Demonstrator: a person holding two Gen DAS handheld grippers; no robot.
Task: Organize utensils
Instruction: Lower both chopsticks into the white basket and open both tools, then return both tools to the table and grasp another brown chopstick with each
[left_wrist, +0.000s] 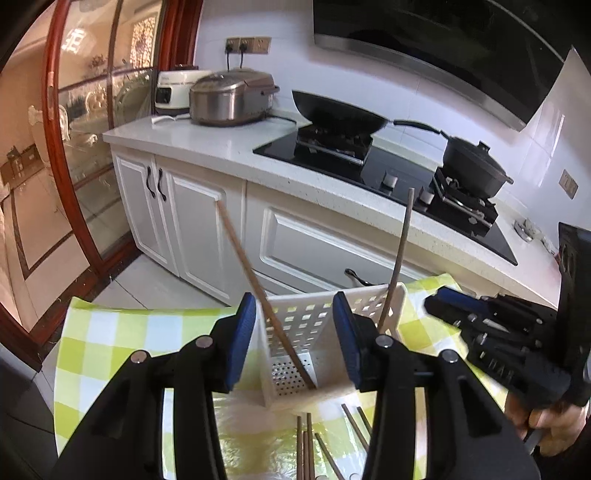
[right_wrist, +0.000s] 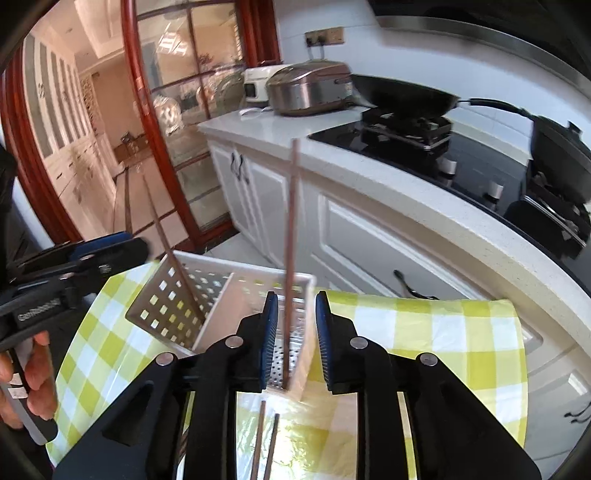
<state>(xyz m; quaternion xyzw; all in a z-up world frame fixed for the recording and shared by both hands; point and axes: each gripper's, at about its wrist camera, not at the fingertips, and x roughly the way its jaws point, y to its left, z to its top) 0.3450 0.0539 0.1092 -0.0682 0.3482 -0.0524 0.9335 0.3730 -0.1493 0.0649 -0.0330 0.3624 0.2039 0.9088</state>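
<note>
A white perforated utensil holder with two compartments stands on a green-and-white checked cloth. One brown chopstick leans in its left compartment, another stands in its right one. My left gripper is open and empty, jaws either side of the left compartment. My right gripper is open, jaws apart around the upright chopstick without touching it; it also shows in the left wrist view. Several loose chopsticks lie on the cloth below.
White cabinets and a white counter stand behind the table. On it sit two rice cookers, a black hob with a wok and a lidded pot. A red-framed glass door is at left.
</note>
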